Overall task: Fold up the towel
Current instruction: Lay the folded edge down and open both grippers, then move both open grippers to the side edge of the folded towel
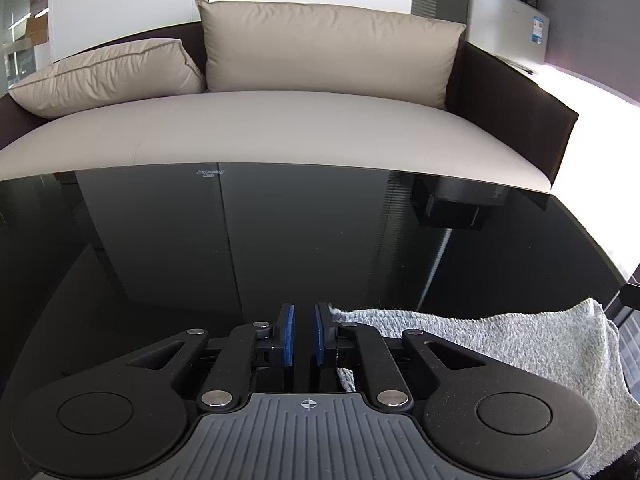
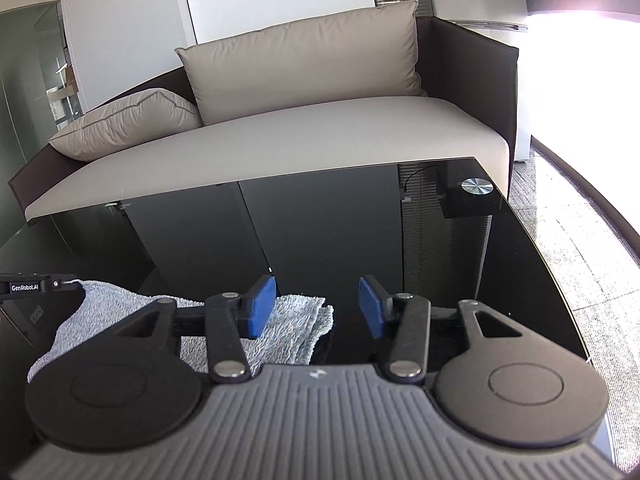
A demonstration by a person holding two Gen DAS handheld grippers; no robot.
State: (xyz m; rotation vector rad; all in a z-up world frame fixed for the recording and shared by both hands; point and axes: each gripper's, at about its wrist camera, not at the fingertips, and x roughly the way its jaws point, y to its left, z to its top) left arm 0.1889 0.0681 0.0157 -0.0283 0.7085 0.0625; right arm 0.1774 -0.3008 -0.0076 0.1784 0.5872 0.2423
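A grey terry towel point(image 1: 520, 352) lies on the black glass table point(image 1: 280, 240), to the right of my left gripper point(image 1: 305, 334). The left gripper's blue pads stand a narrow gap apart with nothing between them; the towel's corner lies just beside and under its right finger. In the right wrist view the towel point(image 2: 288, 324) lies folded in layers at lower left, under my right gripper's left finger. My right gripper point(image 2: 318, 306) is open and empty above the table, its right finger over bare glass. Part of the left gripper point(image 2: 36, 286) shows at the towel's far left edge.
A beige sofa point(image 1: 280, 132) with two cushions stands just beyond the table's far edge. A black block with a metal disc point(image 2: 476, 186) sits at the table's far right corner. The table's right edge point(image 2: 560, 280) drops to a carpeted floor. A fridge point(image 1: 508, 28) stands behind.
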